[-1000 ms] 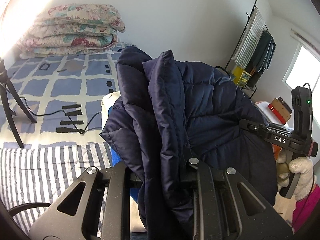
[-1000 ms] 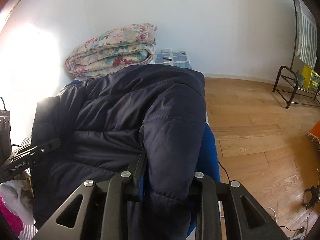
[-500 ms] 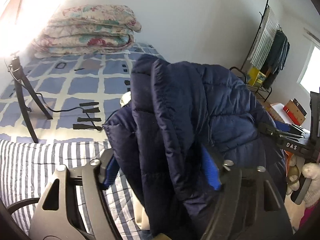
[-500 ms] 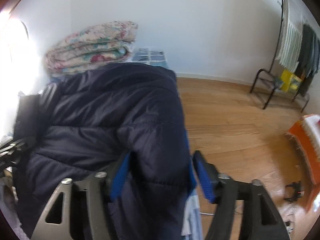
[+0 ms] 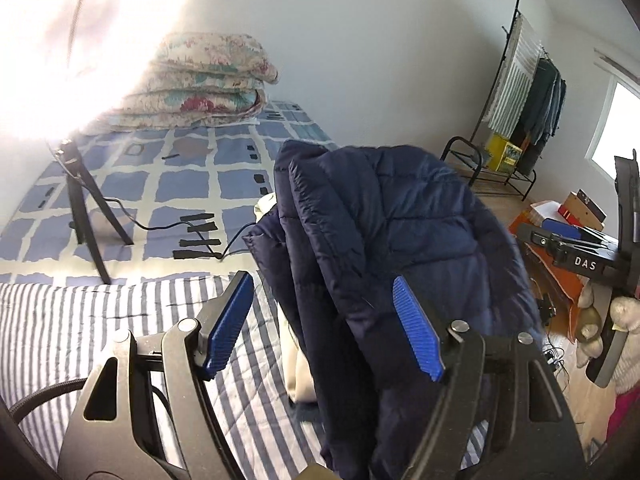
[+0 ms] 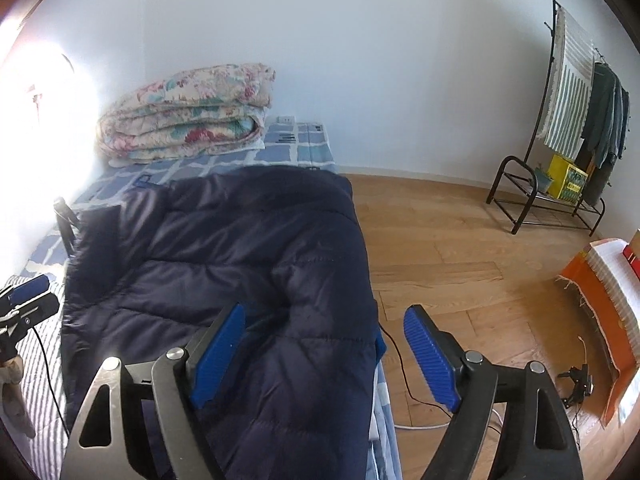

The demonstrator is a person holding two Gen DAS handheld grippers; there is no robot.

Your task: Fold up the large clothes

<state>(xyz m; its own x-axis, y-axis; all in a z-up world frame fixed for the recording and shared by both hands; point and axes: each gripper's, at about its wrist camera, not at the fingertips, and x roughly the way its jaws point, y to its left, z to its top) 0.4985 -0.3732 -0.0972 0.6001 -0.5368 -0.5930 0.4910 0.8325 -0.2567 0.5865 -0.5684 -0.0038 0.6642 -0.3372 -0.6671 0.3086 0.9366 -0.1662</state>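
Left gripper point(image 5: 320, 328): jaws spread wide; the blue pads point(image 5: 226, 322) press on nothing, though the jacket's edge hangs between them.
Jacket point(image 5: 400, 216): 1 dark navy quilted puffer, doubled over itself and heaped on the near end of the bed point(image 5: 80, 320), over the striped cover at the bed's right edge beside the wooden floor point(image 6: 460, 240).
Right gripper point(image 6: 324, 350): jaws opening; a fold of the jacket lies between the pads, not clamped.
Progress: at least 1 fold appears laid, and both grippers have let go of the cloth. The bundle looks bulky and uneven, so further folds or flattening probably remain.
Appearance: glossy shell, stitched horizontal channels, thick padded layers, 2 stacked edges visible on the left side, surface rumpled.
Background: folded floral quilt point(image 6: 188, 112) at the far end of the bed, well apart from the jacket.
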